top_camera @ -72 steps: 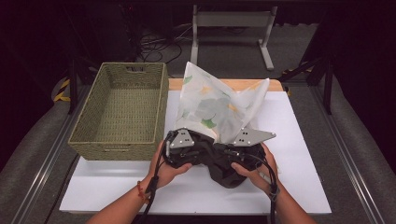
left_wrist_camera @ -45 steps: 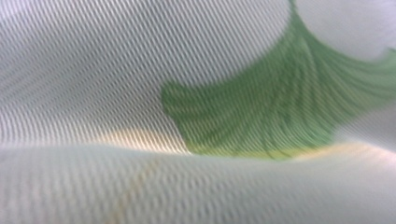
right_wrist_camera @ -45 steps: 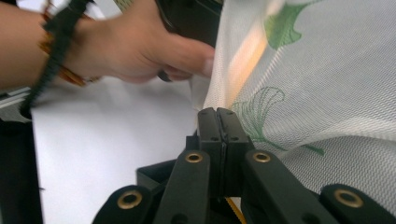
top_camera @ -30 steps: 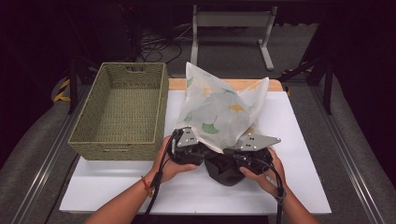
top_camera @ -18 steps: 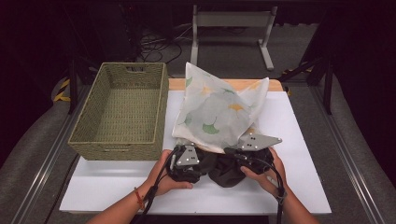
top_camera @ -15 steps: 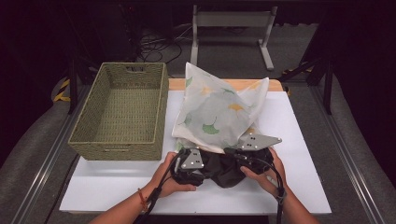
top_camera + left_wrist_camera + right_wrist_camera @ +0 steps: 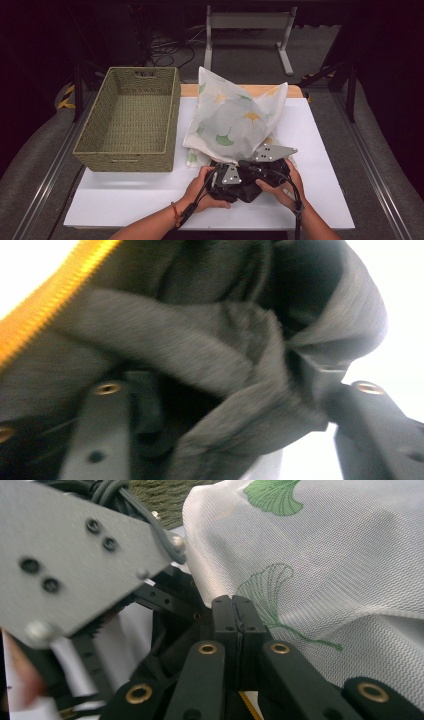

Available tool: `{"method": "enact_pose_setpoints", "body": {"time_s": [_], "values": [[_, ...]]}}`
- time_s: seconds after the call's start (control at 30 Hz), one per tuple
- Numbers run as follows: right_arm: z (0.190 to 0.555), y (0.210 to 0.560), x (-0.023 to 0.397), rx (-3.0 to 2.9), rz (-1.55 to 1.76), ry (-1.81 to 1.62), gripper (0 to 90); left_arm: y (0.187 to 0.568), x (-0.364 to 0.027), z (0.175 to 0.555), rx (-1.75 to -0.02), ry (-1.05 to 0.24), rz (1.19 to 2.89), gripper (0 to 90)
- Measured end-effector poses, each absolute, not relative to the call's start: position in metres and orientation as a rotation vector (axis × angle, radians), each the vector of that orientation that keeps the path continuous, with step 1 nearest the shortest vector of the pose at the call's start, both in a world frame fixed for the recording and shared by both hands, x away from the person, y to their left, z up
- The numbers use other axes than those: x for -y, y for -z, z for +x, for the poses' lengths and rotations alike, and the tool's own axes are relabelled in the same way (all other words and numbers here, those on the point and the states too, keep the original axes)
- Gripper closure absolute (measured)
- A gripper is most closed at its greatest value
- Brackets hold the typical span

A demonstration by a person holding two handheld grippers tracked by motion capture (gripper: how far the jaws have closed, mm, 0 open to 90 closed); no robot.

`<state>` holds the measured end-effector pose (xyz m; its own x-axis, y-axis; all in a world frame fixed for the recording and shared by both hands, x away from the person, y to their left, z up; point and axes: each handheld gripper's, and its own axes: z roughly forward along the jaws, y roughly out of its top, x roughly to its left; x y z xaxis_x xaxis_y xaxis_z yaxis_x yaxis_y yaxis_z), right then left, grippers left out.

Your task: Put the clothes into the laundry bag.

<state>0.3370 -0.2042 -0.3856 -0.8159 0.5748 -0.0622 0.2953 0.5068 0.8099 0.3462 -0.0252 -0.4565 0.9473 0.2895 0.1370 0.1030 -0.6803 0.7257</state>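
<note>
High view, looking down on a white table (image 7: 125, 200): a person's two forearms come in from the bottom edge, each hand holding a two-jaw gripper, and both grippers meet at a crumpled dark garment (image 7: 240, 187) lying at the near middle of the table. Just behind the garment, touching it, a white cloth printed with green and yellow leaves (image 7: 235, 120) stands up in loose peaks. An empty woven green basket (image 7: 131, 117) sits to the left, well apart from the hands. Left gripper (image 7: 225, 177) is at the garment's left side; in the left gripper view its jaws stand partly apart with a thick fold of dark grey fabric (image 7: 225, 375) bunched between them, and an orange zipper (image 7: 50, 295) runs across the upper left corner. The jaws have just been closing on that fold, though blur hides whether the pads press it firmly. Right gripper (image 7: 267, 165) is at the garment's right side; in the right gripper view its jaws are pressed fully together, and what, if anything thin, lies between them cannot be made out. Judging from this, the step in hand is gathering up the garment. Next, the left jaws likely need to tighten until the fold is secure before any lift, keeping clear of the printed cloth.
</note>
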Motion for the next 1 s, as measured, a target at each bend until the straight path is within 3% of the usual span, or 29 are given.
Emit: {"method": "enact_pose_setpoints", "body": {"time_s": [0.13, 0.23, 0.67, 1.0], "values": [[0.336, 0.385, 0.204, -2.435, 0.725, -1.22, 90.0, 0.457, 0.025, 0.353, -0.28, -0.366, 2.315, 75.6], [0.336, 0.385, 0.204, -2.433, 0.728, -1.23, 90.0, 0.454, 0.021, 0.357, -0.293, -0.361, 2.292, 82.8], [0.322, 0.363, 0.205, -2.374, 0.702, -1.389, 90.0, 0.413, 0.001, 0.386, -0.514, -0.479, 1.976, 85.1], [0.325, 0.364, 0.211, -2.383, 0.709, -1.32, 90.0, 0.435, 0.007, 0.428, -0.691, -0.59, 1.945, 84.9]]}}
